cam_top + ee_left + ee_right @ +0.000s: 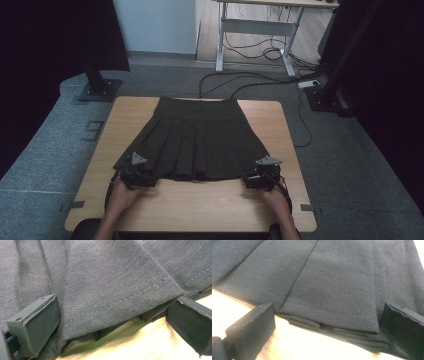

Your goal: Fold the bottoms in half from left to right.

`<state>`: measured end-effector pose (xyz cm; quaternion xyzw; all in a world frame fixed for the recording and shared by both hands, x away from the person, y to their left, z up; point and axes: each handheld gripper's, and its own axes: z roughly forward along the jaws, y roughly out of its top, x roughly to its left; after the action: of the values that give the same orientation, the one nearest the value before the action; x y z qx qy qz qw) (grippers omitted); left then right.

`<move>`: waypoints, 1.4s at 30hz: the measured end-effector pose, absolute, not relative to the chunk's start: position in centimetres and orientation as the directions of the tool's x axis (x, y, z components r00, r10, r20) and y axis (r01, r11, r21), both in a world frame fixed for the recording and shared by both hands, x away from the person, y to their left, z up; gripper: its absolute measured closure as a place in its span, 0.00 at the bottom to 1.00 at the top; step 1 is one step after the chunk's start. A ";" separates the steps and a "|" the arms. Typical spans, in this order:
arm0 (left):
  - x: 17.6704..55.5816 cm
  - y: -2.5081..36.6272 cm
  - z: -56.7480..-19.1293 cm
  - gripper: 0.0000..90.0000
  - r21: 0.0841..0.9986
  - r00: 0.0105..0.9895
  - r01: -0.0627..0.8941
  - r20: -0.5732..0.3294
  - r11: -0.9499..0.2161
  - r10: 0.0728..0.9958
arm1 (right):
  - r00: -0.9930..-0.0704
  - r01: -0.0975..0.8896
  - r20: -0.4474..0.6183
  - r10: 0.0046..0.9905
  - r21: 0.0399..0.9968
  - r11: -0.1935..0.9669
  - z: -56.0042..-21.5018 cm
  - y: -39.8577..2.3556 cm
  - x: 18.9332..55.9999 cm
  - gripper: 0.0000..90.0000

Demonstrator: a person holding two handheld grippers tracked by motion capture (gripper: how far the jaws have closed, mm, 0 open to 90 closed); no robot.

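Black pleated skirt [197, 140] lies flat mid-table, waistband at 12 o'clock, hem at 6 o'clock near the person's side; nothing else on the tabletop, nothing blocks either hem corner. Left gripper [136, 172] sits at the hem's 7 o'clock corner, right gripper [262, 175] at the 5 o'clock corner, each with its grey three-cornered plate on top and cable trailing back toward the person. Both hands come in from 6 o'clock, left hand [121, 196] and right hand [276, 199] low over the wood, forearms roughly parallel, grippers pointing toward 12 o'clock. In the left gripper view the jaws stand wide apart, hem fold with stitch line [140, 293] between them, cloth brushing the left jaw, pads not pressing. In the right gripper view the jaws are likewise spread wide, stacked pleat edges [332, 315] between them, right jaw just beside the cloth, no clamp. Table [200, 205] is light wood with rounded corners, bare strip at 6 o'clock below the hem. Grey carpet floor around; black stand base [99, 90] at 10 o'clock, second black base [325, 97] at 2 o'clock, white-legged desk [260, 30] at 12 o'clock with loose cables [250, 80] on the floor. Room dim, dark panels both sides.
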<state>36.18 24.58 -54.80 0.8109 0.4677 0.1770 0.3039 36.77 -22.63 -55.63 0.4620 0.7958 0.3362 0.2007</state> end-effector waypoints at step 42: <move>41.9 30.9 -50.3 0.11 0.695 0.378 0.670 -0.017 -0.261 0.926 | -0.612 0.563 0.059 0.788 0.733 0.382 -50.8 -14.1 38.9 0.09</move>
<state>41.85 30.92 -50.34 0.7679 0.5195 0.2026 0.3154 38.90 -14.09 -50.81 0.4134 0.8174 0.3714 0.1515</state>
